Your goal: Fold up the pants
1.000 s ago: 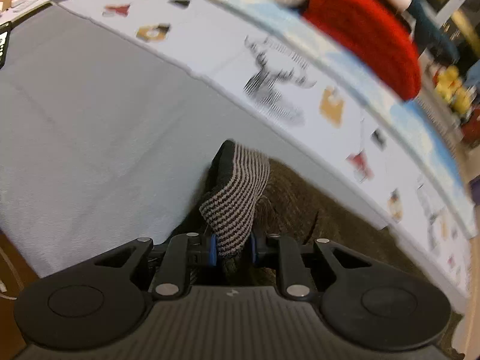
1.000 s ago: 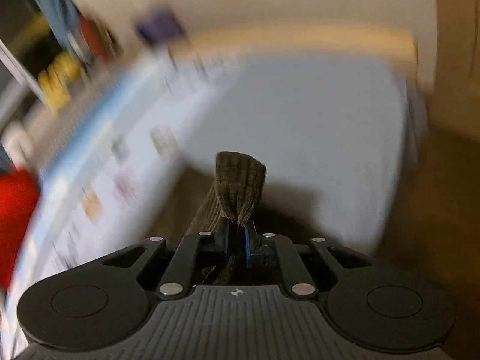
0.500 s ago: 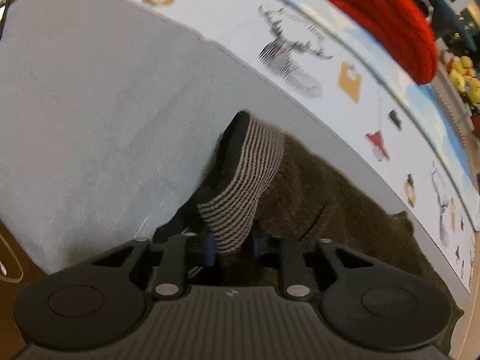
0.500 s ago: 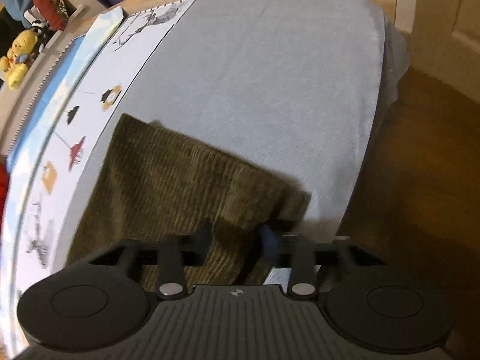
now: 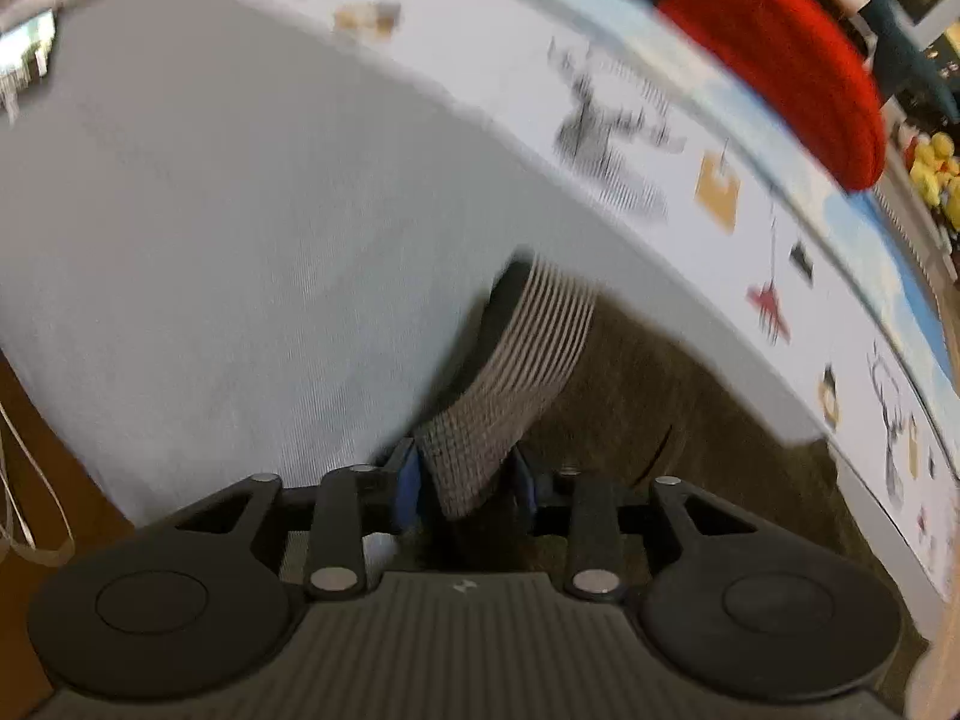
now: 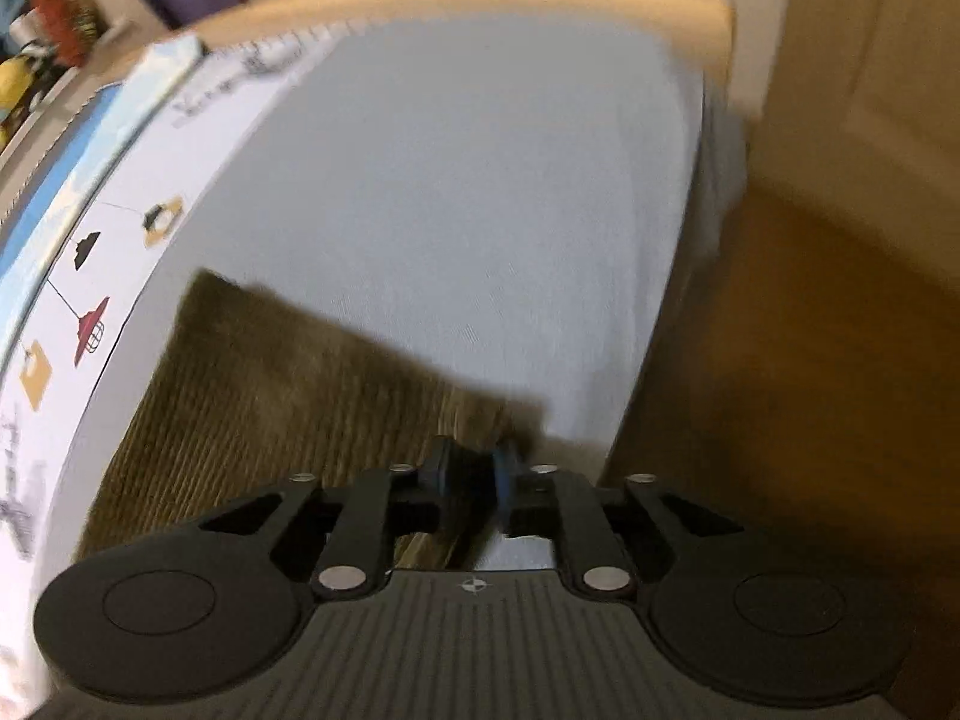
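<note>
**Now both grippers let go at the near edge of the bed**

Now the brown corduroy pants (image 6: 288,396) lie flat on the grey bed sheet (image 5: 210,228), close to the near edge of the mattress, as a folded band. Their long axis runs along this near edge, from one gripper to the other.

The left gripper (image 5: 465,477) stands at one end of the band. Between its fingers rises the striped ribbed waistband (image 5: 522,372), turned up so that the dark inside shows. The jaws are opening; a narrow gap shows between the blue pads and the cloth, so I judge that the waistband is no longer pressed, though the picture is blurred.

The right gripper (image 6: 471,471) stands at the other end, over the near corner of the pants, where the band stops just before the side edge of the mattress. Its jaws are also opening. Dark cloth lies under and between them, but I cannot see that the pads press on it.

Beyond the pants, toward the far edge of the bed, runs a printed blanket (image 5: 720,198) with a red knitted cushion (image 5: 774,60) on it.

The pants lie directly below and ahead of both grippers, so each hand is nearest to its own end. If another fold is wanted, it probably goes across the long axis, one end brought over to the other.
</note>
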`<state>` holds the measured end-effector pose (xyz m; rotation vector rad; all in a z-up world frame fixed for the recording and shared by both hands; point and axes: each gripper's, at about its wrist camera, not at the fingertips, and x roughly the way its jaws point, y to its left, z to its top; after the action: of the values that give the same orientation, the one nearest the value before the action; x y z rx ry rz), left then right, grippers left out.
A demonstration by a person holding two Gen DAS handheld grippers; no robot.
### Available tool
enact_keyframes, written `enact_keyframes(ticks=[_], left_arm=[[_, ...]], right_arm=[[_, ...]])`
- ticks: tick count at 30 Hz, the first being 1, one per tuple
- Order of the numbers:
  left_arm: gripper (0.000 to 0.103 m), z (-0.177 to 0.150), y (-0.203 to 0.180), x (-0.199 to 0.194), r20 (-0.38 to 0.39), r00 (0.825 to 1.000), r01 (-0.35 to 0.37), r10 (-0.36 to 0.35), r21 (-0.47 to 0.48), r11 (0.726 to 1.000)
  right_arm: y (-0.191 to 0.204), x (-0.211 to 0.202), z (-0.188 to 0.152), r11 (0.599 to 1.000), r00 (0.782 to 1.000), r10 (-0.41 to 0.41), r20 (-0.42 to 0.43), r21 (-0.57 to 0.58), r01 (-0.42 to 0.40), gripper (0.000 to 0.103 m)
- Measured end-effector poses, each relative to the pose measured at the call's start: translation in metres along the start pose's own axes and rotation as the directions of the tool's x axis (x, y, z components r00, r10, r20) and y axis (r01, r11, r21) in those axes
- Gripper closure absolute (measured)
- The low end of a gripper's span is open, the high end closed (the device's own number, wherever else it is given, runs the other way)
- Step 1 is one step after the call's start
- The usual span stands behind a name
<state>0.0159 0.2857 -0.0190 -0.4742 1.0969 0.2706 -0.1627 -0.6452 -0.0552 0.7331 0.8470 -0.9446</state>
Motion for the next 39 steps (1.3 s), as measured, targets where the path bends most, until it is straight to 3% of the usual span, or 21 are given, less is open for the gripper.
enact_keyframes(ticks=[3, 6, 9, 10, 11, 12, 13, 15, 17, 18, 19, 23, 28, 30, 32, 33, 35, 39], left_arm=[[0.066, -0.003, -0.024, -0.022, 0.162, 0.986, -0.06, 0.04, 0.122, 0.991], [0.067, -0.006, -0.047, -0.027, 0.217, 0.976, -0.028, -0.024, 0.231, 0.973], [0.067, -0.009, -0.062, -0.012, 0.13, 0.987, 0.052, -0.099, 0.329, 0.943], [0.067, -0.011, -0.065, 0.001, 0.067, 0.995, 0.04, -0.068, 0.357, 0.933], [0.072, -0.015, -0.063, 0.019, -0.008, 1.0, -0.015, 0.02, 0.378, 0.926], [0.095, -0.019, -0.057, 0.04, -0.096, 0.987, -0.081, 0.126, 0.378, 0.922], [0.097, -0.016, -0.052, 0.045, -0.105, 0.983, -0.104, 0.15, 0.355, 0.929], [0.098, -0.012, -0.046, 0.042, -0.108, 0.987, -0.081, 0.121, 0.321, 0.943], [0.098, -0.012, -0.046, 0.043, -0.108, 0.987, -0.078, 0.118, 0.32, 0.944], [0.098, -0.012, -0.048, 0.043, -0.107, 0.987, -0.08, 0.121, 0.324, 0.942], [0.098, -0.012, -0.048, 0.043, -0.105, 0.987, -0.081, 0.122, 0.326, 0.942], [0.097, -0.008, -0.044, 0.038, -0.099, 0.991, -0.057, 0.089, 0.289, 0.956], [0.095, -0.004, -0.043, 0.009, 0.054, 0.998, -0.029, 0.014, 0.285, 0.958], [0.095, -0.002, -0.048, 0.008, 0.064, 0.998, -0.005, -0.014, 0.298, 0.955], [0.092, -0.002, -0.052, 0.017, 0.022, 1.0, 0.001, -0.008, 0.315, 0.949], [0.089, -0.003, -0.054, 0.024, -0.011, 1.0, -0.013, 0.018, 0.332, 0.943], [0.09, -0.01, -0.055, 0.041, -0.086, 0.991, -0.062, 0.101, 0.377, 0.924], [0.089, -0.011, -0.061, 0.042, -0.075, 0.991, -0.073, 0.113, 0.406, 0.911]], right_arm=[[0.016, -0.026, 0.002, 0.997, 0.986, -0.005, 0.164, -0.076, 0.017, 0.082], [0.037, -0.039, -0.001, 0.985, 0.969, 0.081, 0.234, -0.169, -0.041, 0.081], [0.07, -0.041, -0.009, 0.951, 0.954, 0.227, 0.194, -0.255, -0.174, 0.076], [0.083, -0.042, -0.014, 0.934, 0.946, 0.273, 0.172, -0.281, -0.219, 0.075], [0.096, -0.043, -0.018, 0.915, 0.937, 0.317, 0.148, -0.308, -0.261, 0.075], [0.109, -0.044, -0.022, 0.894, 0.926, 0.355, 0.127, -0.336, -0.296, 0.075], [0.123, -0.048, -0.028, 0.869, 0.914, 0.391, 0.107, -0.37, -0.329, 0.075], [0.158, -0.062, -0.044, 0.807, 0.885, 0.458, 0.077, -0.454, -0.378, 0.075], [0.192, -0.073, -0.064, 0.717, 0.847, 0.531, 0.034, -0.55, -0.427, 0.079], [0.208, -0.078, -0.074, 0.673, 0.83, 0.557, 0.017, -0.595, -0.44, 0.097], [0.225, -0.086, -0.087, 0.626, 0.815, 0.58, 0.002, -0.641, -0.444, 0.103], [0.29, -0.103, -0.139, 0.429, 0.735, 0.669, -0.107, -0.752, -0.5, 0.103], [0.348, -0.114, -0.198, 0.213, 0.643, 0.688, -0.337, -0.754, -0.622, 0.101], [0.367, -0.117, -0.217, 0.158, 0.611, 0.681, -0.404, -0.733, -0.661, 0.097], [0.387, -0.117, -0.238, 0.113, 0.592, 0.658, -0.465, -0.717, -0.688, 0.088], [0.394, -0.119, -0.248, 0.096, 0.589, 0.65, -0.48, -0.717, -0.691, 0.079], [0.407, -0.123, -0.267, 0.058, 0.58, 0.636, -0.509, -0.718, -0.693, 0.071], [0.429, -0.117, -0.298, -0.001, 0.568, 0.587, -0.577, -0.702, -0.712, 0.068]])
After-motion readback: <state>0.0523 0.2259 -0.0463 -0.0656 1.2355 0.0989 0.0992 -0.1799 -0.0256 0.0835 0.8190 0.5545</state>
